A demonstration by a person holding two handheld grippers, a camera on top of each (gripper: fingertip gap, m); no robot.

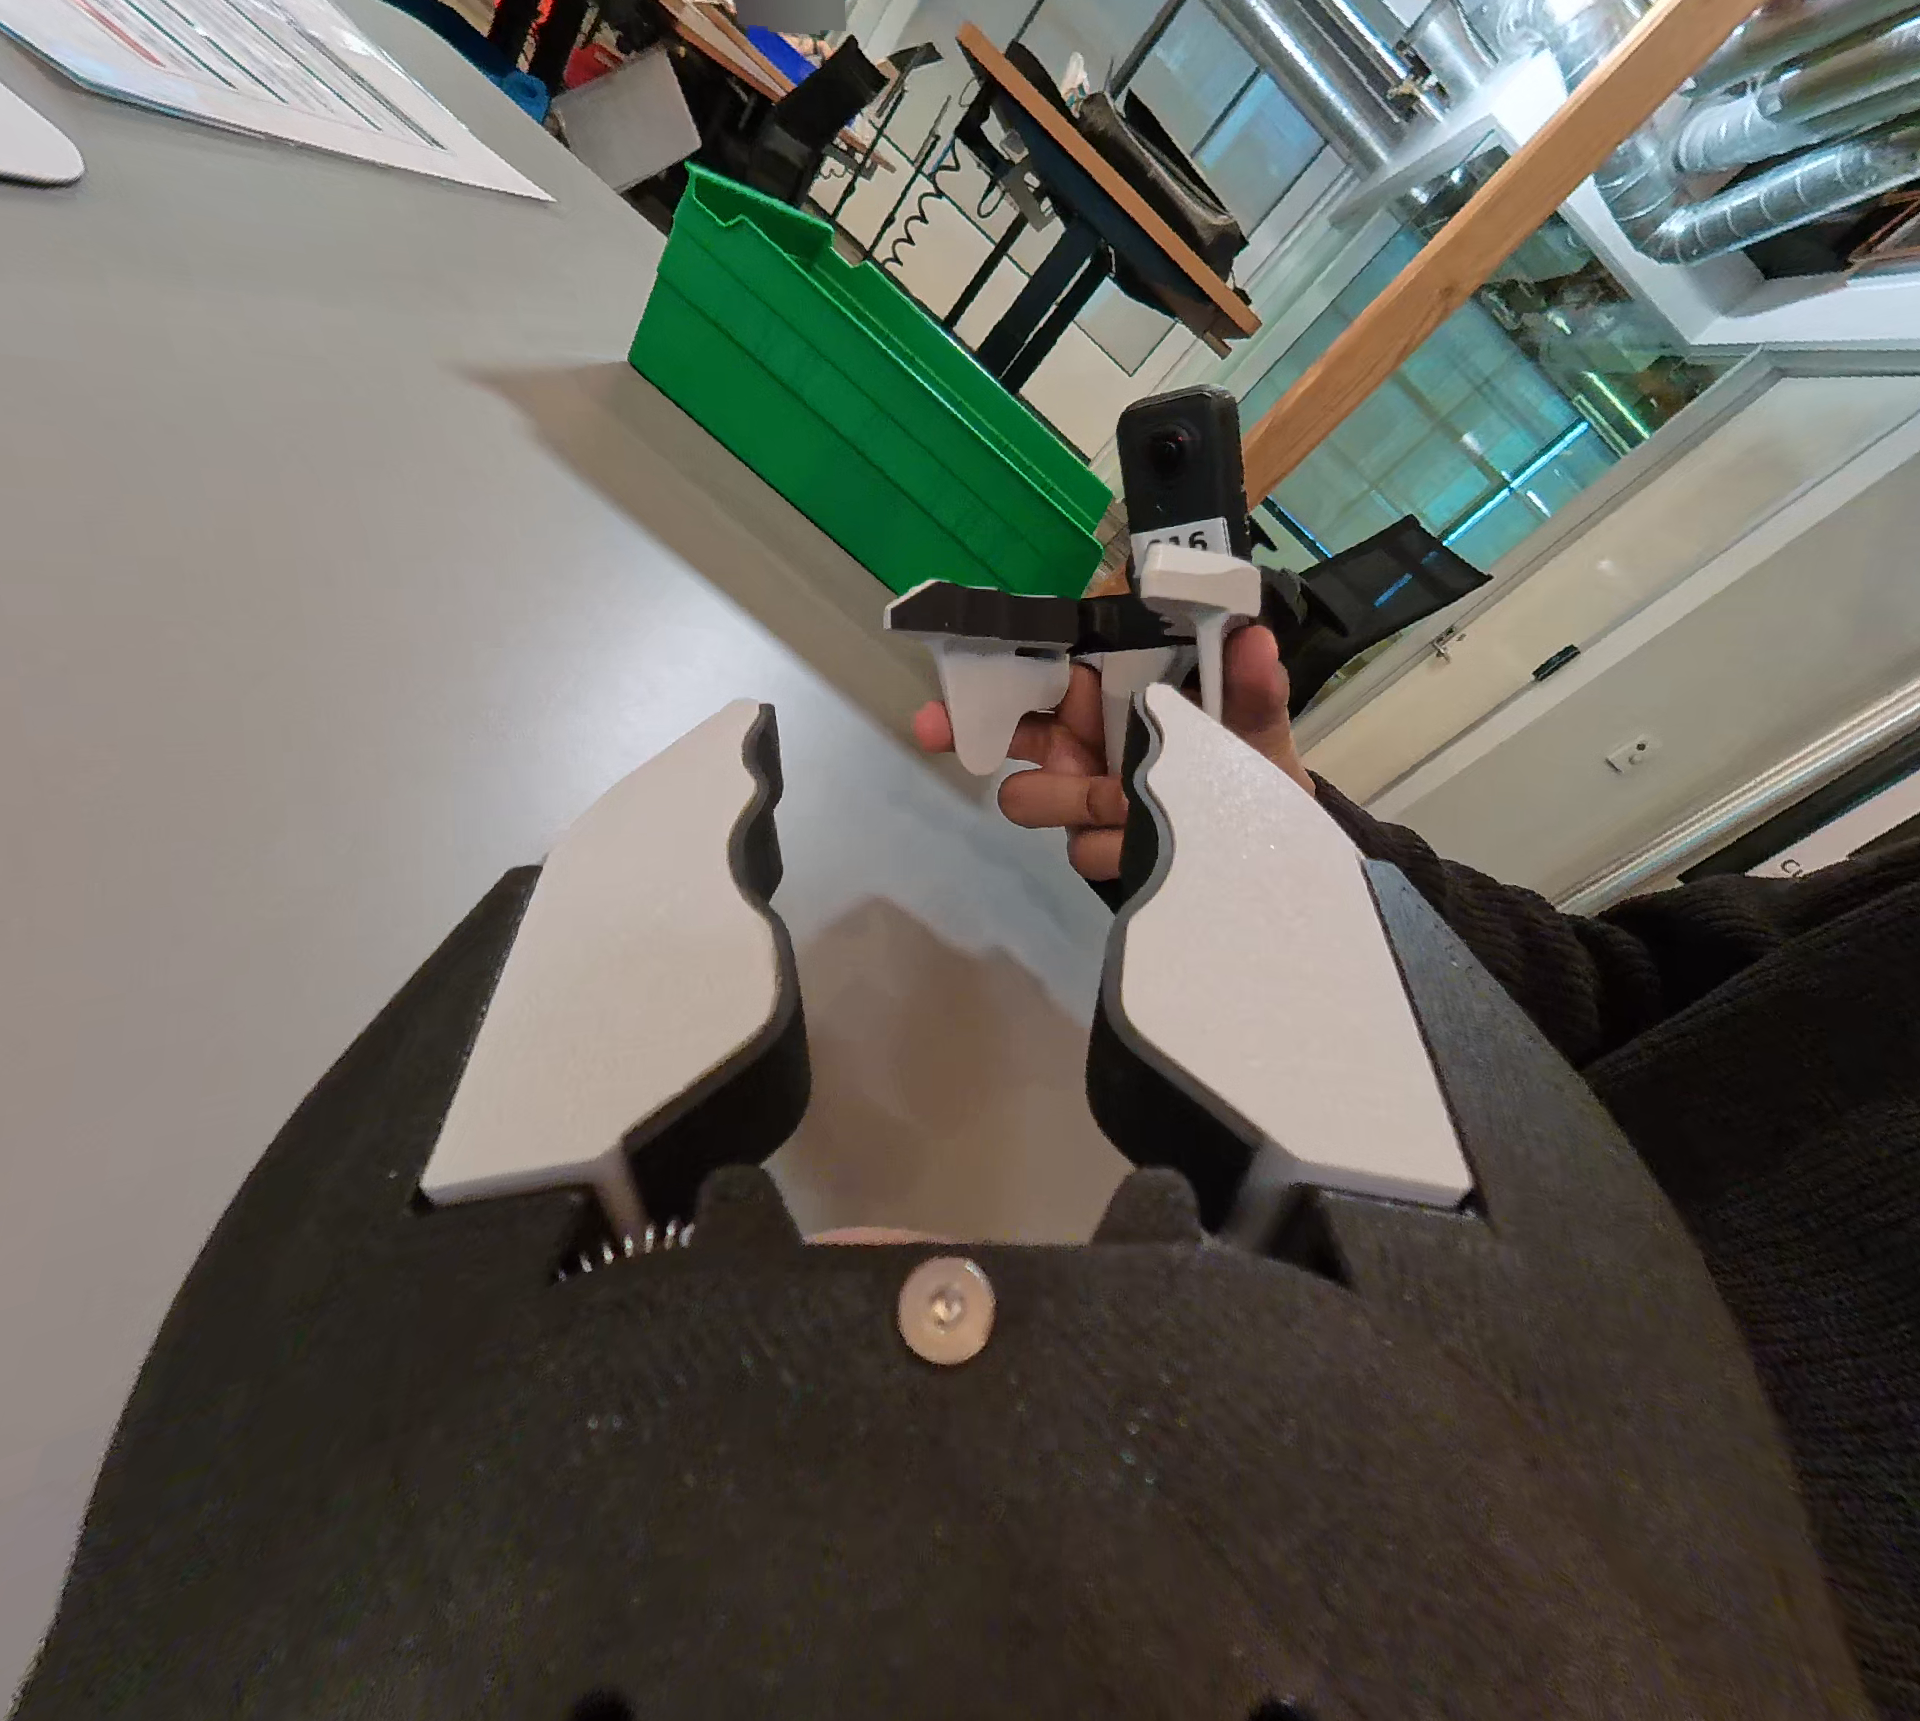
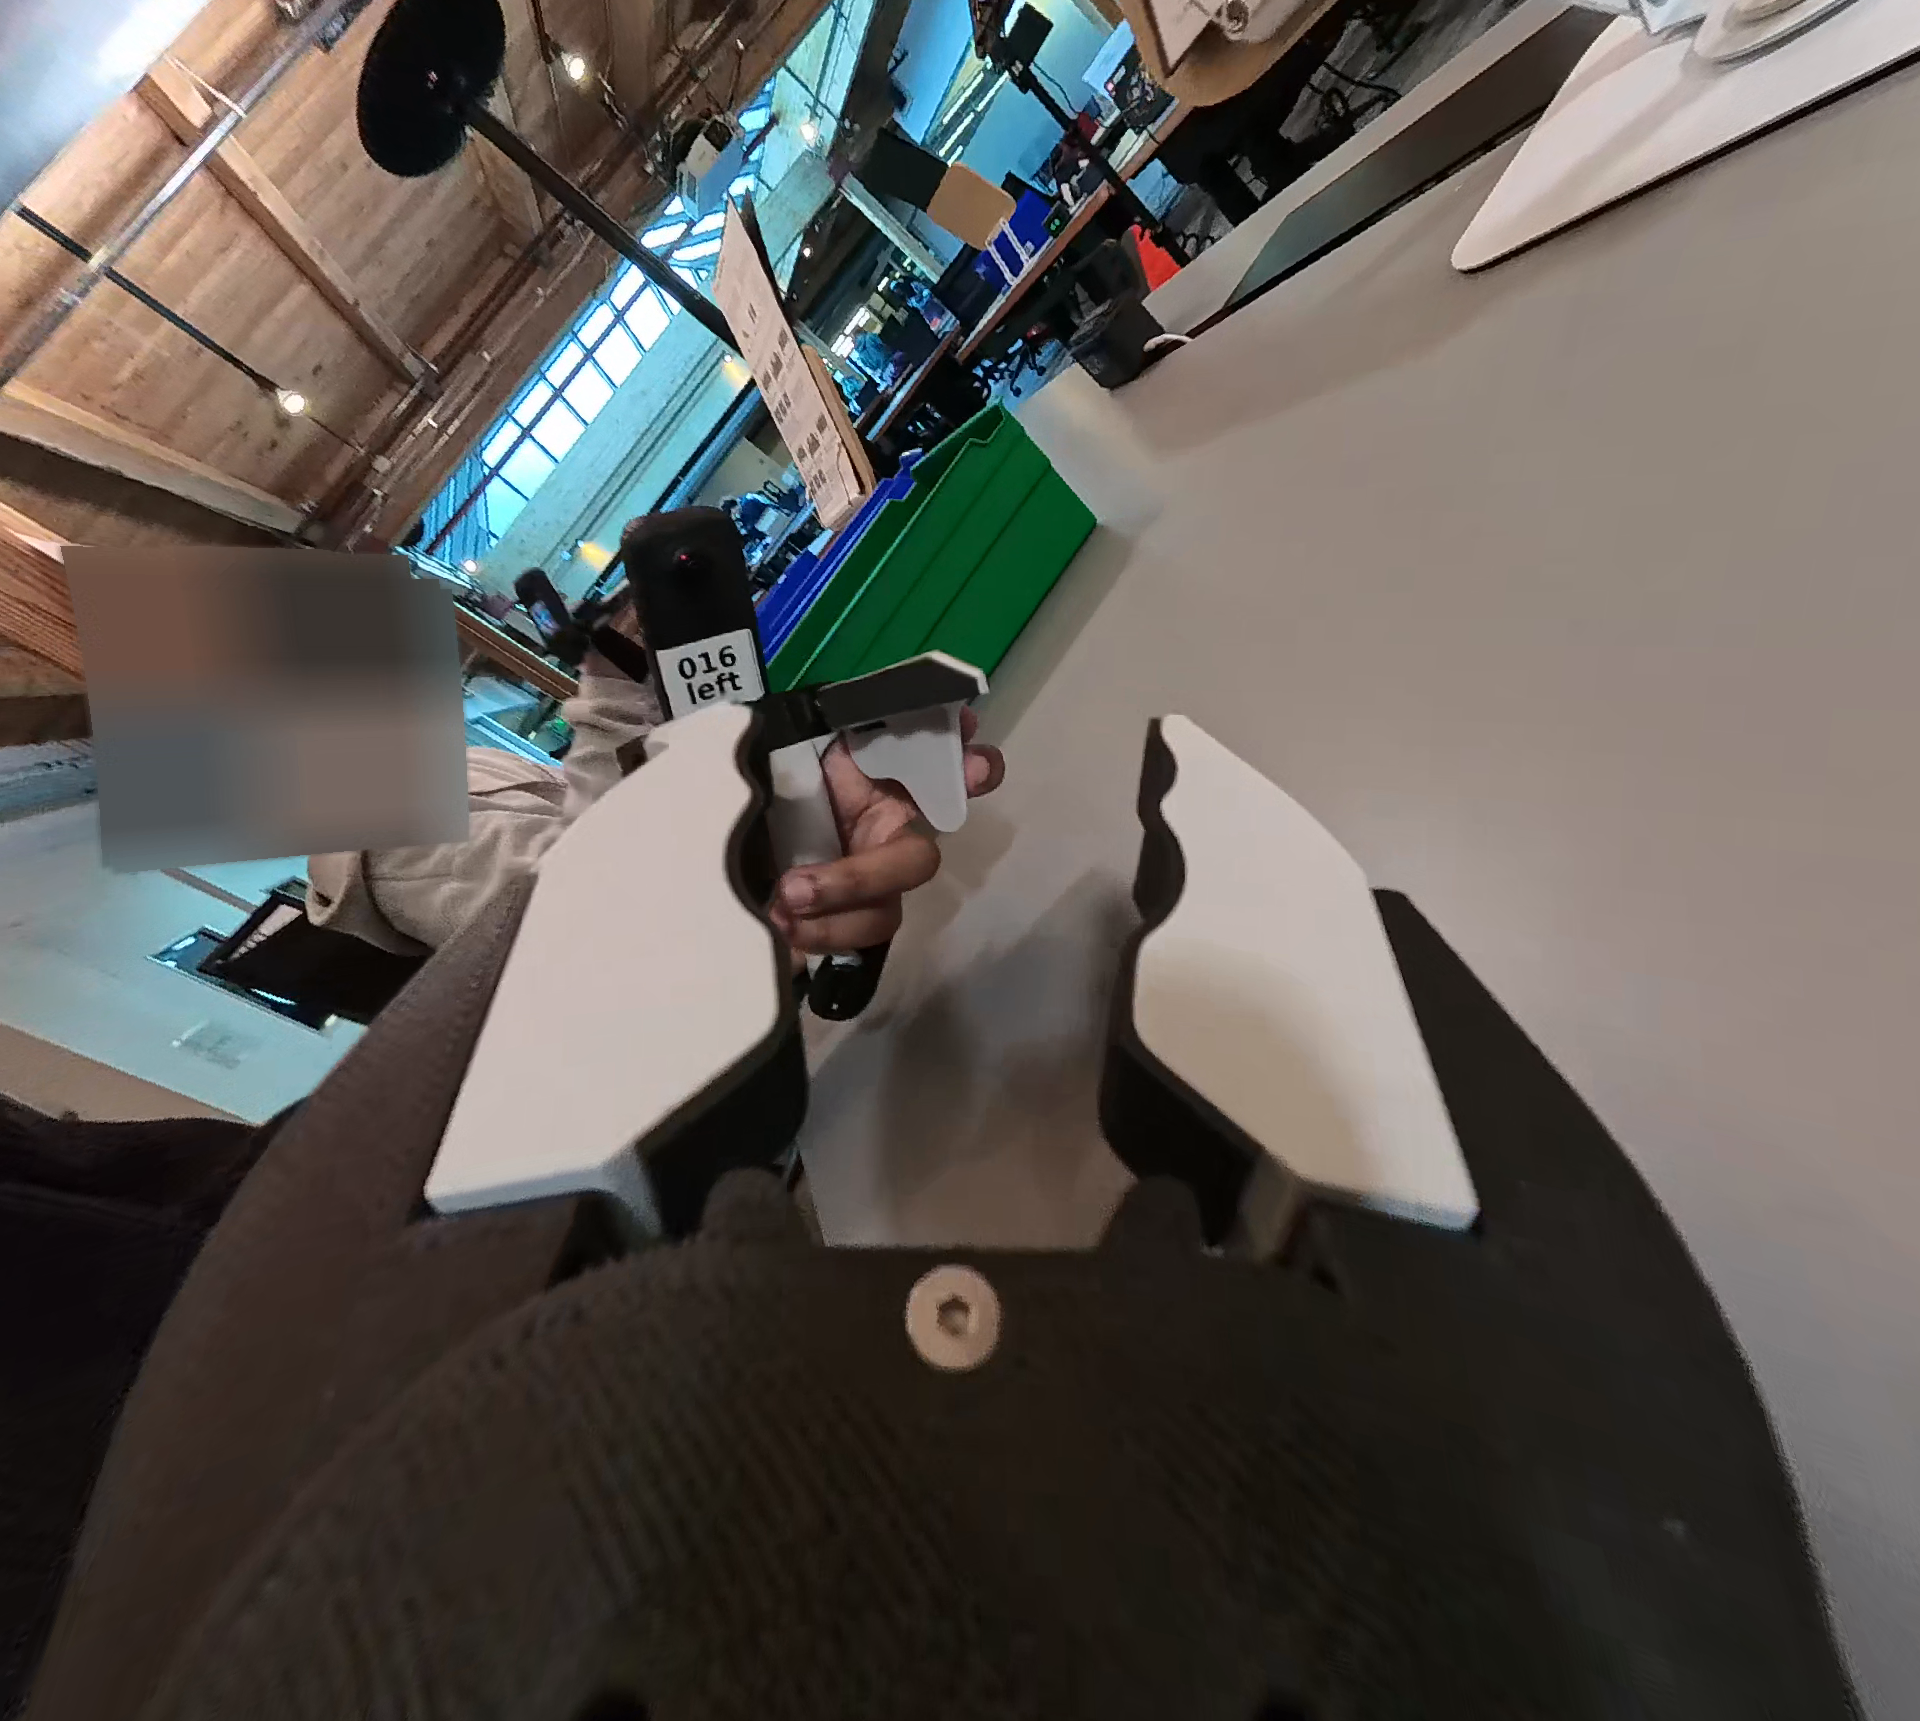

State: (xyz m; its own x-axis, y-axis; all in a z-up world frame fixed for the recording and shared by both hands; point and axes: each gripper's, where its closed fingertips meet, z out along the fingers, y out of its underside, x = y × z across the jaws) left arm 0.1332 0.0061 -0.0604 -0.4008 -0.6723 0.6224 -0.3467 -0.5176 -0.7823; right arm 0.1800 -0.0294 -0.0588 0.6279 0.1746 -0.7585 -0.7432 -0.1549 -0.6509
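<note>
We see the left hand-held gripper (image 1: 951,736) with jaws apart and empty above the grey tabletop (image 1: 312,528), and the right hand-held gripper (image 2: 961,746) likewise. Farther off sits a green bin (image 1: 831,393), seemingly light, stiff plastic, best gripped at its rim. Each camera carries a white label.

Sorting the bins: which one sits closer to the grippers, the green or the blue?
The green bin. It stands on the grey table nearer both grippers; the blue bin lies directly behind it, mostly hidden.
</note>
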